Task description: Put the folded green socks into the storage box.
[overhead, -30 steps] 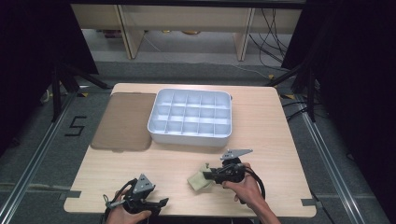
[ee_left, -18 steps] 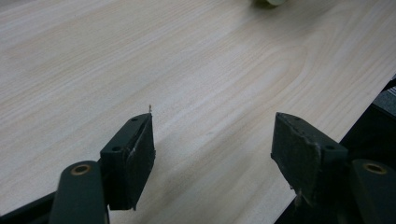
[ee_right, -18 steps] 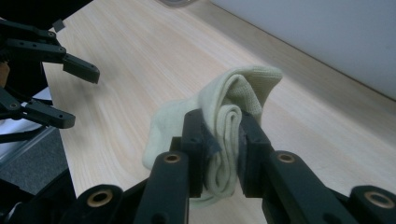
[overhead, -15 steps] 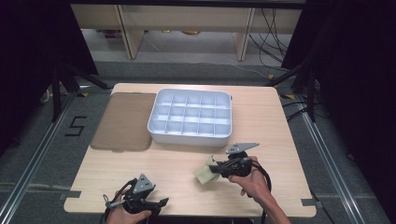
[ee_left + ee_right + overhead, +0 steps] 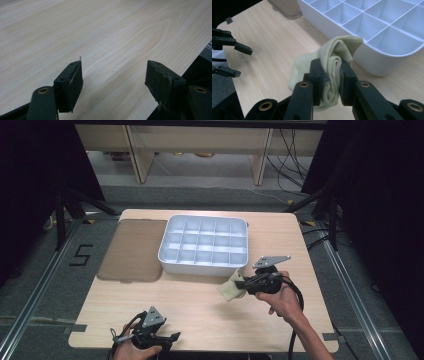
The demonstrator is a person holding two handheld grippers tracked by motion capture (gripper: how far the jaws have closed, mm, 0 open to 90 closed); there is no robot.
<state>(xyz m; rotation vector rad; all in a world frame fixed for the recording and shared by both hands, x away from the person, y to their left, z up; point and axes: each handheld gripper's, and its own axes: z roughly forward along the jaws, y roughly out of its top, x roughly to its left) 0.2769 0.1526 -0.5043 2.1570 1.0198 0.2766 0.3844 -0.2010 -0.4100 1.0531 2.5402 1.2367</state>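
Since the earlier frames, my right gripper [image 5: 243,284] has risen off the table and swung toward the white divided tray [image 5: 170,251], carrying the rolled pale-yellow sock [image 5: 230,290] with it. That sock now hangs clear of the wooden table [image 5: 200,310], just off the tray's near right corner. In the right gripper view the jaws stand narrow, clamped on the roll's middle [image 5: 331,75], with loose folds bulging above and below the pads.

My left gripper [image 5: 167,339] sits at the table's near edge, jaws wide with nothing between them, bare wood beneath them [image 5: 113,75].

My worries from here, as I judge them:

- The grip bites soft fabric, not a firm body. A quick swing could let the roll unwind or slide out, dropping it short of the tray.
- The tray wall [image 5: 372,62] is close ahead of the sock. Going in too low would push the sock against the rim, or shove the light tray across the table toward the brown lid [image 5: 132,251] lying just beside it.
- The compartments look narrow beside the roll's bulk. Releasing off-centre could leave it straddling a divider instead of seated in one cell.
- The trailing fold below the jaws could catch on the rim as I cross it.
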